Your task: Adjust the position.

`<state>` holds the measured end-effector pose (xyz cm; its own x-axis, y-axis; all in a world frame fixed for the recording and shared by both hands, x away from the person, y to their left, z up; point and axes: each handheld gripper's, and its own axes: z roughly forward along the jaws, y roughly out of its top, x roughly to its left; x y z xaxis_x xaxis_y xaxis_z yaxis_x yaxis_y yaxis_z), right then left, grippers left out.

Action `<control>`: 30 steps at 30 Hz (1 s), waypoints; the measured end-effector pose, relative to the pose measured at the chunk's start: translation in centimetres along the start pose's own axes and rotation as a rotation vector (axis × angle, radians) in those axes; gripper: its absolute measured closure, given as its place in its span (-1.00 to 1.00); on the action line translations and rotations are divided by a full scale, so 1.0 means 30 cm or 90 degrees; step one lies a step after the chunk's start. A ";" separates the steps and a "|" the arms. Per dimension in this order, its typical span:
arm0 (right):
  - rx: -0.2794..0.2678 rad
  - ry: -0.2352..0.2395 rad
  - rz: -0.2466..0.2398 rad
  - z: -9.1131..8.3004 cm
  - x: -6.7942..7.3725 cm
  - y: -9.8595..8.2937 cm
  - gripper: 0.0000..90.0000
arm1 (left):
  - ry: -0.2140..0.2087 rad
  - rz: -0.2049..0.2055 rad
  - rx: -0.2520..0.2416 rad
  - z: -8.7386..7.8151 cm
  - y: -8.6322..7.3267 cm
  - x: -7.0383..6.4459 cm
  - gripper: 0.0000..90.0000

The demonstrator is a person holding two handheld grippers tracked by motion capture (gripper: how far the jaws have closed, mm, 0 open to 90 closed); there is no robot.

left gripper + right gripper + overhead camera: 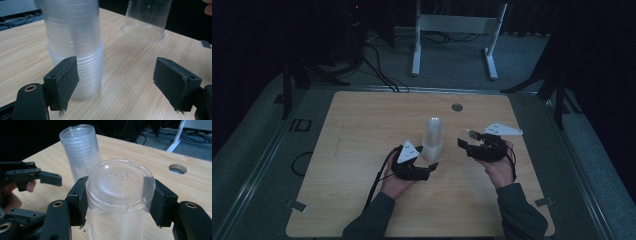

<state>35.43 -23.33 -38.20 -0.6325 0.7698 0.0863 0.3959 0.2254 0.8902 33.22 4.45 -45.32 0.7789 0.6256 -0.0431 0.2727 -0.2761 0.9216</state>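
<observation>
A tall stack of clear plastic cups (432, 137) stands upside down at the middle of the wooden table (362, 125). My left gripper (431, 166) is open just in front of the stack's base. In the left gripper view the stack (75, 50) stands behind the left jaw, and nothing lies between the wide-apart jaws (120, 87). My right gripper (464, 142) is shut on a single clear cup (469, 134), held to the right of the stack. In the right gripper view this cup (120, 182) is bottom-up between the jaws (121, 202), with the stack (81, 152) behind it.
A round cable hole (457, 107) sits in the table's far side, right of centre. A white frame (454, 25) and cables lie on the floor beyond the table. Bare wood extends left of the stack and toward the near edge.
</observation>
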 end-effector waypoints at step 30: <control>-0.012 0.036 0.051 0.028 0.054 -0.120 -0.11 | -0.049 0.026 0.010 0.046 0.037 -0.057 -0.54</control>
<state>33.53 -22.38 -41.64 -0.6356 0.7501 0.1824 0.4347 0.1526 0.8875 32.97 2.06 -44.75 0.8306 0.5557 -0.0359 0.2484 -0.3120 0.9170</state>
